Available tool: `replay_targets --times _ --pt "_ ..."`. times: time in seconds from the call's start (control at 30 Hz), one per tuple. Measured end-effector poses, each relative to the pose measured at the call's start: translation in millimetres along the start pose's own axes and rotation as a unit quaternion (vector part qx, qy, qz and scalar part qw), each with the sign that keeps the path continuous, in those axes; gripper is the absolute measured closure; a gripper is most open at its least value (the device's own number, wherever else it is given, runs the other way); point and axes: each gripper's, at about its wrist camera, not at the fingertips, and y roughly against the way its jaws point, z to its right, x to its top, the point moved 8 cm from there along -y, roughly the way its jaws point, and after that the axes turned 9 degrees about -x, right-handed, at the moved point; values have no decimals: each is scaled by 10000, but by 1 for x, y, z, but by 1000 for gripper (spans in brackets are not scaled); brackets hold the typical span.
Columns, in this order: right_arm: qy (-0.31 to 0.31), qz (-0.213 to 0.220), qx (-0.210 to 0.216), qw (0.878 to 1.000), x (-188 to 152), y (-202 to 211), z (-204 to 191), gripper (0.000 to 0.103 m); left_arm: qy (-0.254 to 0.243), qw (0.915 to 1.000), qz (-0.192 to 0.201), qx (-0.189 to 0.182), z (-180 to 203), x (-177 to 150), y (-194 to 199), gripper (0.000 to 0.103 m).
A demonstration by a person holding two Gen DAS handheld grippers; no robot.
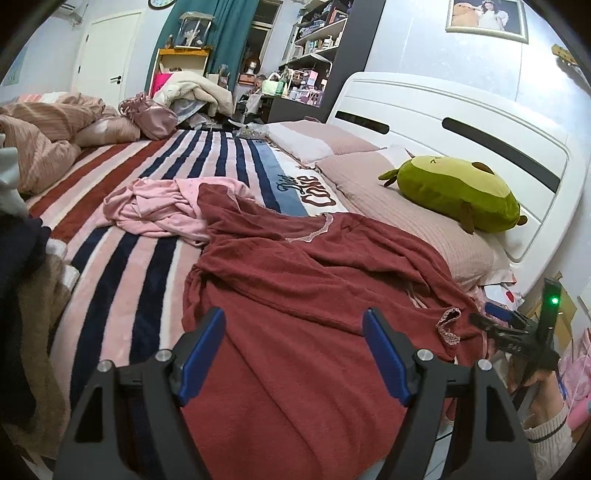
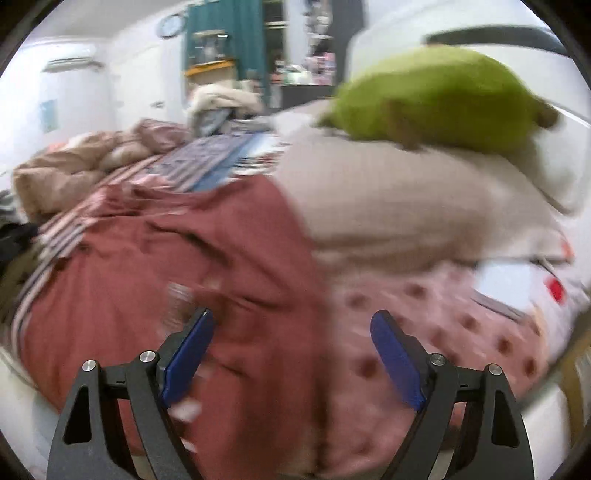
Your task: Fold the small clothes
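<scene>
Lettering on the striped blanket [image 1: 155, 206] is the only writing we can make out: a dark script word we cannot read sits above brown block letters that look like "Coffee", on the white and blue band beside the pillows [image 1: 406, 206]. The framed picture [image 1: 485, 16] on the wall shows no text that we can read.

Our left gripper [image 1: 293, 354] stands spread wide, its blue pads [image 1: 201, 354] well apart, poised over the near end of the red garment [image 1: 306, 280]. Nothing is pinched between them; we cannot tell whether the fingertips touch the cloth. Our right gripper [image 2: 291, 354] is likewise spread, with its pads [image 2: 395, 362] clear of one another and nothing clamped. In the left view it shows at the right edge [image 1: 517, 328], just beside the garment's lace-trimmed corner, with a hand [image 1: 535, 387] in a cream sleeve behind it. The right view is blurred, so we cannot say whether the fingers touch the fabric; below them lie the red cloth [image 2: 207, 266] and a pink dotted sheet [image 2: 424, 332].

The red garment lies crumpled on the bed, its long axis running from the near edge away toward the blanket's middle, the lace neckline at its far end, one side lapping onto the pillow. A pink garment [image 1: 162, 208] lies bunched, touching its far left corner. A green plush toy [image 1: 458, 192] rests on the pillow by the white headboard [image 1: 461, 110].
</scene>
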Motion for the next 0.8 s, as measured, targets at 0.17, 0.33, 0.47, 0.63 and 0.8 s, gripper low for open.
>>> replay_targets --times 0.17,0.33,0.47,0.63,0.8 --pt "220 -195 6 9996 -6 -32 -50 14 30 10000 -16 49 -1 0 1 29" --pt "96 -209 -864 9960 -15 -41 -28 16 44 10000 -31 33 -4 -2 2 28" --pt "-65 -265 -1121 9933 -26 -23 9 16 50 10000 -63 28 -6 -1 -3 28" --pt "-171 70 -576 9982 -28 19 17 44 35 9999 -79 -94 -1 0 -8 28" --pt "7 -321 -48 9995 -26 14 -6 59 25 9999 -34 -161 4 0 -6 28"
